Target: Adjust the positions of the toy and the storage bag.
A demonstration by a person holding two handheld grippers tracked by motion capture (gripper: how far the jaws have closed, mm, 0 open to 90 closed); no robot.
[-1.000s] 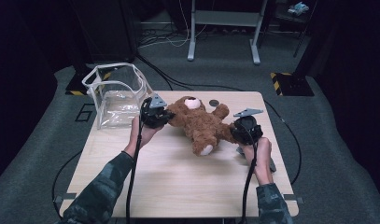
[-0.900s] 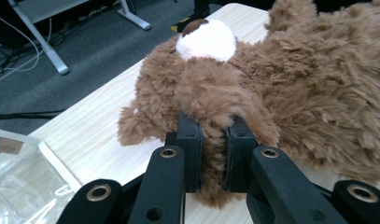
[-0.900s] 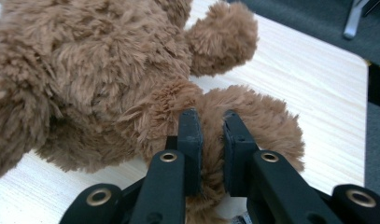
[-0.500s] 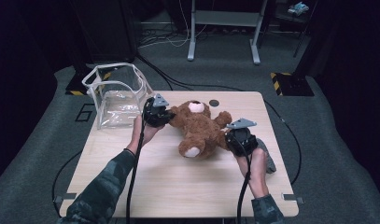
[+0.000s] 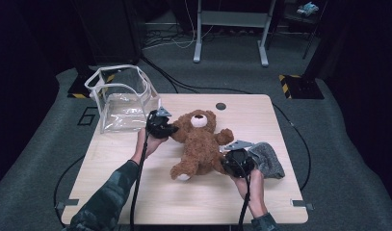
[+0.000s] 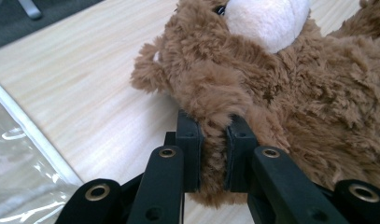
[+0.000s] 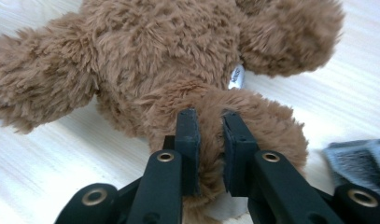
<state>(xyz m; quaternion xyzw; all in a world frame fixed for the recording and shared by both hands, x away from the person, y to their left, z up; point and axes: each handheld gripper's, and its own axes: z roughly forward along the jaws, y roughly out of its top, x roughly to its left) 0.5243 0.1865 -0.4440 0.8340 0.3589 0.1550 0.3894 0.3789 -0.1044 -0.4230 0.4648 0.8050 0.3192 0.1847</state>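
On the pale wooden table (image 5: 136,192), both tools, left (image 5: 170,130) and right (image 5: 226,165), pinch the shaggy brown teddy bear's (image 5: 199,144) plush limbs.

The bear (image 5: 199,142) is showing shaggy brown plush, matt and rough, bunching between the jaws of the left gripper (image 6: 214,154) and of the right gripper (image 7: 211,151); its muzzle (image 6: 267,18), beyond the left jaws, is looking like shorter cream pile. The jaws themselves are looking like matt black plastic with brass-coloured rivets. The tabletop (image 5: 275,115) under them is showing pale wood grain, smooth with a slight sheen. The bag (image 5: 120,98), to the left of the left jaws, is glinting like clear glossy plastic with white trim. The cloth (image 7: 360,161), right of the right jaws, is looking like grey ribbed knit.
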